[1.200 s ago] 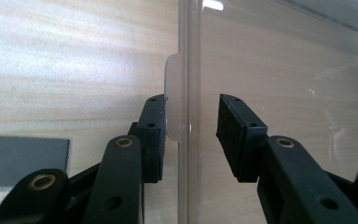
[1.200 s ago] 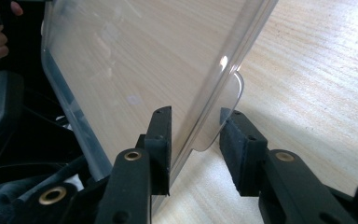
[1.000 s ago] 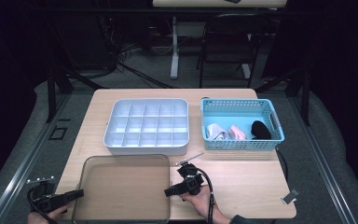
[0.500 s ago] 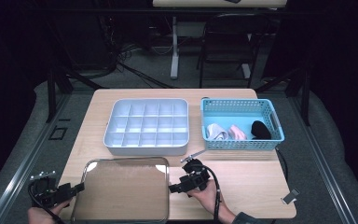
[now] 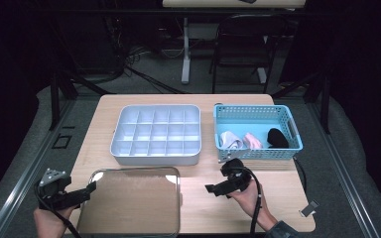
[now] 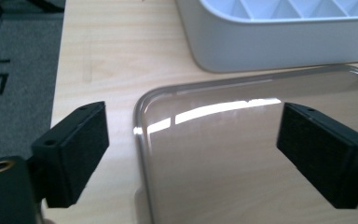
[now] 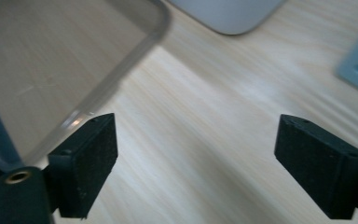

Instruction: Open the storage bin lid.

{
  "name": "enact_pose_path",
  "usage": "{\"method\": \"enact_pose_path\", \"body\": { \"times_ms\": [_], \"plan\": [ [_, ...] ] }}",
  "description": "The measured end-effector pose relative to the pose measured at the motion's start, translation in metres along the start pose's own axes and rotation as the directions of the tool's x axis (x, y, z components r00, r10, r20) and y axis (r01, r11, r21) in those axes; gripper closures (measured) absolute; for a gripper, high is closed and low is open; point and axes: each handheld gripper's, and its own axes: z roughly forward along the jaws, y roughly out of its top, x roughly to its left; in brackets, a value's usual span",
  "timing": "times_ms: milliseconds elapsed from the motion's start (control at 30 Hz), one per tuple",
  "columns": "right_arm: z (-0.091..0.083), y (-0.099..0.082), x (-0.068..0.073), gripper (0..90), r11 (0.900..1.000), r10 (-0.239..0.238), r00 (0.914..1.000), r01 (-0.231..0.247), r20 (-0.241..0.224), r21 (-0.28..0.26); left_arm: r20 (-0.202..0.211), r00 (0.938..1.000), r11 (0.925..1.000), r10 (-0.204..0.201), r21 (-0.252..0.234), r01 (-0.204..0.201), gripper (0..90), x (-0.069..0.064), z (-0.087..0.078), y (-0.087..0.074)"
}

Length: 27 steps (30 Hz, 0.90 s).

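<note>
A clear rectangular lid (image 5: 129,201) lies flat on the wooden table (image 5: 278,193) at the front left. My left gripper (image 5: 92,189) hovers at the lid's left edge. Its jaws have just been opening and now stand open, and neither pad presses on anything. In the left gripper view the lid's corner (image 6: 242,154) lies below the open left gripper (image 6: 191,140). My right gripper (image 5: 211,189) is off the lid's right side, over bare wood. Its jaws have also just been opening and stand open with nothing between them. The right gripper view has the lid (image 7: 51,60) left of the open right gripper (image 7: 196,154).
A white compartment tray (image 5: 156,134) stands behind the lid, with its wall (image 6: 270,42) close ahead of the left gripper. A blue basket (image 5: 255,114) at the back right holds rolled white, pink and black socks. A small grey clip (image 5: 309,208) lies near the front right corner.
Both grippers held the lid by its left and right edges, set it down flat, and let go. Both have since opened and drawn back from it, the right one farther to the right.
</note>
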Motion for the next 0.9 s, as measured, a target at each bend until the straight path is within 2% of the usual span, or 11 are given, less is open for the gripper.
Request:
{"method": "enact_pose_path", "body": {
  "times_ms": [67, 133, 233, 300, 333, 367, 400, 433, 567, 833, 900],
  "plan": [
    [-0.008, -0.004, -0.008, 6.5, 1.0000, 0.000, 0.9997, 0.000, 0.024, 0.003, 0.013, 0.9994, 0.9995, 0.031, 0.000, -0.031, 2.2, -0.009, 0.004, 0.007],
    [-0.018, -0.012, -0.018, 2.9, 0.9999, 0.004, 0.9978, -0.005, 0.066, 0.011, 0.005, 0.9959, 0.9958, 0.090, -0.017, -0.090, 0.3, -0.025, 0.009, 0.015],
    [-0.029, -0.019, -0.027, 0.9, 0.9999, 0.016, 0.9952, -0.016, 0.096, -0.002, 0.026, 0.9932, 0.9933, 0.113, -0.024, -0.113, 0.1, -0.033, 0.013, 0.018],
    [-0.032, -0.021, -0.029, 0.0, 0.9997, 0.025, 0.9950, -0.025, 0.097, -0.004, 0.068, 0.9891, 0.9910, 0.131, -0.038, -0.128, 0.1, -0.042, 0.016, 0.022],
    [-0.039, -0.024, -0.034, 0.0, 0.9994, 0.030, 0.9933, -0.028, 0.112, -0.021, 0.074, 0.9843, 0.9865, 0.160, -0.046, -0.157, 0.1, -0.051, 0.021, 0.025],
    [-0.039, -0.024, -0.034, 0.0, 0.9994, 0.030, 0.9933, -0.028, 0.112, -0.021, 0.074, 0.9843, 0.9865, 0.160, -0.046, -0.157, 0.1, -0.051, 0.021, 0.025],
    [-0.046, -0.027, -0.037, 0.0, 0.9994, 0.026, 0.9903, -0.023, 0.136, -0.025, 0.090, 0.9767, 0.9804, 0.195, -0.046, -0.192, 0.1, -0.061, 0.026, 0.026],
    [-0.049, -0.027, -0.039, 0.0, 0.9996, 0.021, 0.9903, -0.018, 0.137, -0.022, 0.090, 0.9767, 0.9804, 0.195, -0.046, -0.192, 0.1, -0.061, 0.026, 0.026],
    [-0.055, -0.029, -0.044, 0.0, 0.9989, 0.031, 0.9899, -0.026, 0.139, -0.038, 0.108, 0.9656, 0.9715, 0.237, -0.037, -0.234, 0.1, -0.072, 0.036, 0.022],
    [-0.072, -0.028, -0.056, 0.0, 0.9975, 0.036, 0.9859, -0.025, 0.164, -0.066, 0.109, 0.9616, 0.9678, 0.252, -0.026, -0.250, 0.1, -0.076, 0.041, 0.015],
    [-0.079, -0.027, -0.062, 0.0, 0.9964, 0.046, 0.9841, -0.032, 0.172, -0.079, 0.102, 0.9618, 0.9671, 0.254, -0.040, -0.251, 0.1, -0.077, 0.040, 0.014]
  ]
}}
